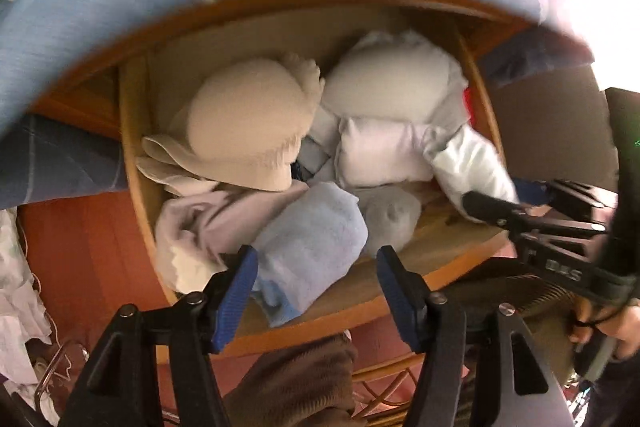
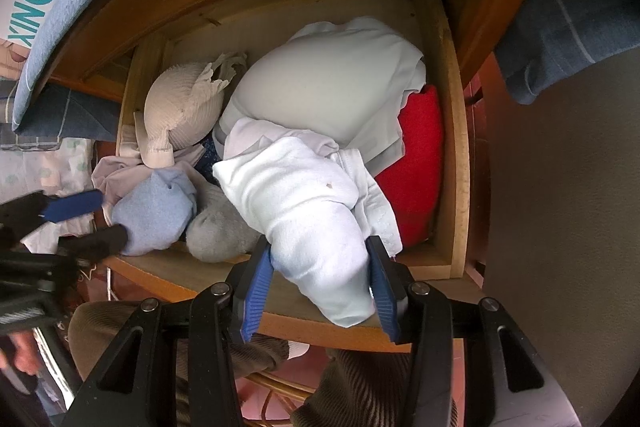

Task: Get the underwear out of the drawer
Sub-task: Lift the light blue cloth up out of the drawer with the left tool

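Drawer [image 2: 454, 155], light wood, open, crammed with rolled garments. White cotton underwear roll [image 2: 320, 227] clamped by right gripper [image 2: 320, 283] at front edge; straight lift advised. Left gripper [image 1: 316, 263] spread, empty, poised over pale-blue towelling roll [image 1: 308, 239].

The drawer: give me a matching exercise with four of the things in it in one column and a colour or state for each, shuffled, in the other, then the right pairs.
Things:
1. white rolled garment
2. light blue bundle
3. red item
4. beige lacy piece

Colour or state:
A. tucked against the drawer's right wall, partly under pale cloth
B. clamped in the right claw
C. at the back left, frilled edge upward
D. between the pads of the open left claw, not pinched

Pairs: 1-B, 2-D, 3-A, 4-C
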Motion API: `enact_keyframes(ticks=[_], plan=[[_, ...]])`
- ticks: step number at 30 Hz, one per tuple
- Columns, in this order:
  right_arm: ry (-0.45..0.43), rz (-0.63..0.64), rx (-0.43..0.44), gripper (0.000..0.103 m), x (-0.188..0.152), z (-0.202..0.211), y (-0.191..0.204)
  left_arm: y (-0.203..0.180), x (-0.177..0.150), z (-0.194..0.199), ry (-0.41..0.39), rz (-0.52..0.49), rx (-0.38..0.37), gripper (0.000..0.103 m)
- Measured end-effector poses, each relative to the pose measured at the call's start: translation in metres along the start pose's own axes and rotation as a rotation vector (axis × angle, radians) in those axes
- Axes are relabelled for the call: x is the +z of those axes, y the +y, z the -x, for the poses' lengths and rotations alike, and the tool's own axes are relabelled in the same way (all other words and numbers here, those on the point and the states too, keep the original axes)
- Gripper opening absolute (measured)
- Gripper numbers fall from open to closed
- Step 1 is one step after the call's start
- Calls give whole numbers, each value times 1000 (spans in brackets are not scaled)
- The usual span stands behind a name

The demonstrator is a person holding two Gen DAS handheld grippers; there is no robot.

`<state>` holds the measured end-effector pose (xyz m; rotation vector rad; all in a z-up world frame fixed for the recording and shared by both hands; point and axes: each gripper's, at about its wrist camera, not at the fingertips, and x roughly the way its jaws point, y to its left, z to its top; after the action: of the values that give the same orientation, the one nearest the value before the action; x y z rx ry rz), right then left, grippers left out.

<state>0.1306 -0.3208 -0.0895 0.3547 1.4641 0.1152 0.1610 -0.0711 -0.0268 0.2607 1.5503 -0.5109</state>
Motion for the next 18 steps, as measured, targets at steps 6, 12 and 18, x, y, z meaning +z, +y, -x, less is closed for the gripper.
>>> enact_keyframes(ticks=[6,12,18], plan=[[4,-2,4,44,0,0,-1,4,9,-26,7,22,42,63],[6,-1,5,44,1,0,0,2,9,-44,-12,29,48,66],[7,-4,4,44,2,0,0,-1,0,-42,-61,43,38,46]])
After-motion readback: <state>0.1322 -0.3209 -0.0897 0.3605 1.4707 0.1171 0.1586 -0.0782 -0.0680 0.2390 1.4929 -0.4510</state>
